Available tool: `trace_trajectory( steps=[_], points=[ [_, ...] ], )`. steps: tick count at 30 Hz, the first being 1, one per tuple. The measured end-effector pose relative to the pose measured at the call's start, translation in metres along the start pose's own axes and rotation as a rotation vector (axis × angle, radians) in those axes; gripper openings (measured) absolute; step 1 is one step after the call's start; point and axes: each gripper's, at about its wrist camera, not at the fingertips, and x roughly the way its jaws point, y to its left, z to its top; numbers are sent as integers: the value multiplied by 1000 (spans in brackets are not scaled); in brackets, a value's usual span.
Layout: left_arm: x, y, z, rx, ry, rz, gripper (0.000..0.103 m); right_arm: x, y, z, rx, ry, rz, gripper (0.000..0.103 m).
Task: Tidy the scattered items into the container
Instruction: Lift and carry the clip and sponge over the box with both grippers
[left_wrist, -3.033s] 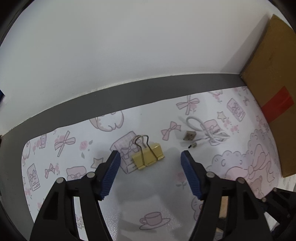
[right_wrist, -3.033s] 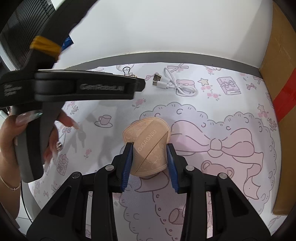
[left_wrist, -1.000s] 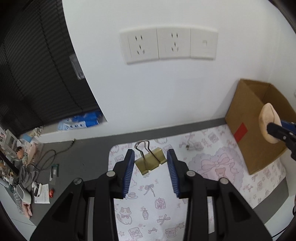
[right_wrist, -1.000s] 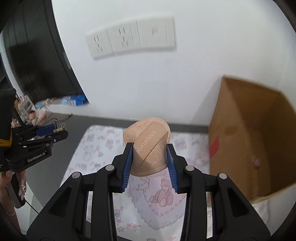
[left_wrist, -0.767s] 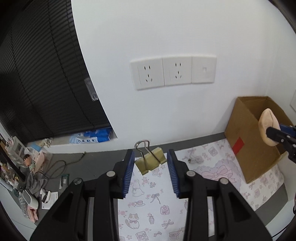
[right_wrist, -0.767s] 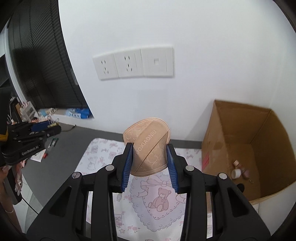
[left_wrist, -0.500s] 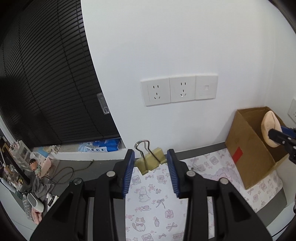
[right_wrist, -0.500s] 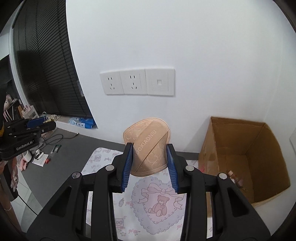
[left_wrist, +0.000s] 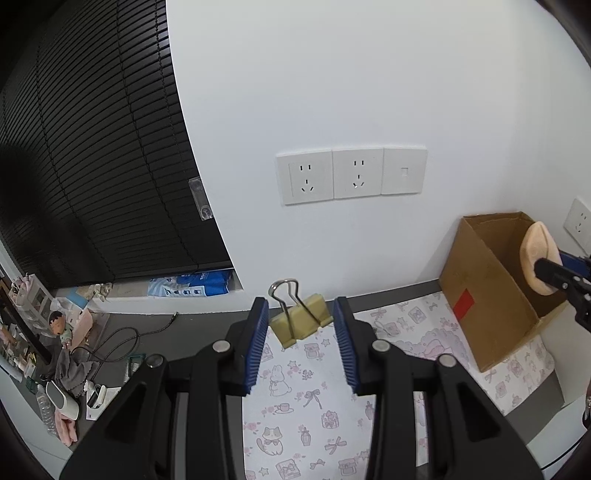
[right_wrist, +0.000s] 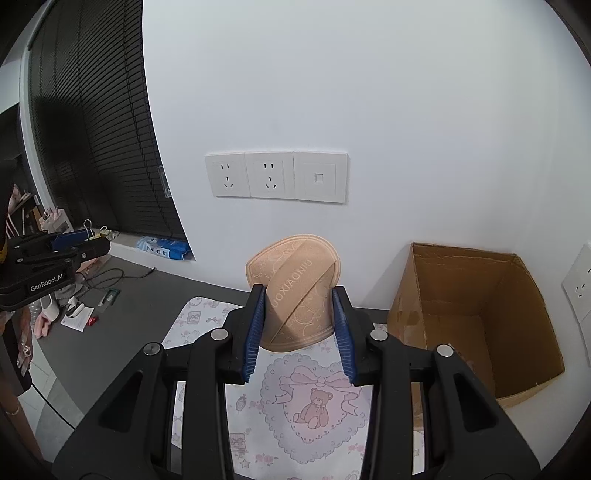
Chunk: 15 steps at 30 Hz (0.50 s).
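My left gripper (left_wrist: 301, 307) is shut on a gold binder clip (left_wrist: 308, 322), held high above the pink patterned mat (left_wrist: 303, 398). My right gripper (right_wrist: 299, 295) is shut on a tan heart-shaped pad (right_wrist: 295, 275), also well above the mat (right_wrist: 314, 402). The open cardboard box (right_wrist: 461, 291) stands at the mat's right end against the wall. In the left wrist view the right gripper (left_wrist: 554, 271) holds the pad (left_wrist: 535, 251) over the box (left_wrist: 480, 291). In the right wrist view the left gripper (right_wrist: 94, 245) with the clip (right_wrist: 89, 226) is far to the left.
A white cable (left_wrist: 386, 328) lies on the mat near the box. Wall sockets (left_wrist: 351, 176) sit above the mat, and black blinds (left_wrist: 92, 166) hang on the left. Clutter (left_wrist: 66, 369) covers the floor at left. A person's hand (right_wrist: 22, 350) shows at the left edge.
Both grippers have risen, so the mat and box sit lower and farther off and more wall shows. The clip and the pad stay gripped as before.
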Motion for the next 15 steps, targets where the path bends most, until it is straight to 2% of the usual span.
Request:
trace_trajectory(
  steps=[15],
  points=[
    [15, -17, 1, 53, 29, -43, 36, 2, -10, -9, 29, 23, -48, 37]
  ],
)
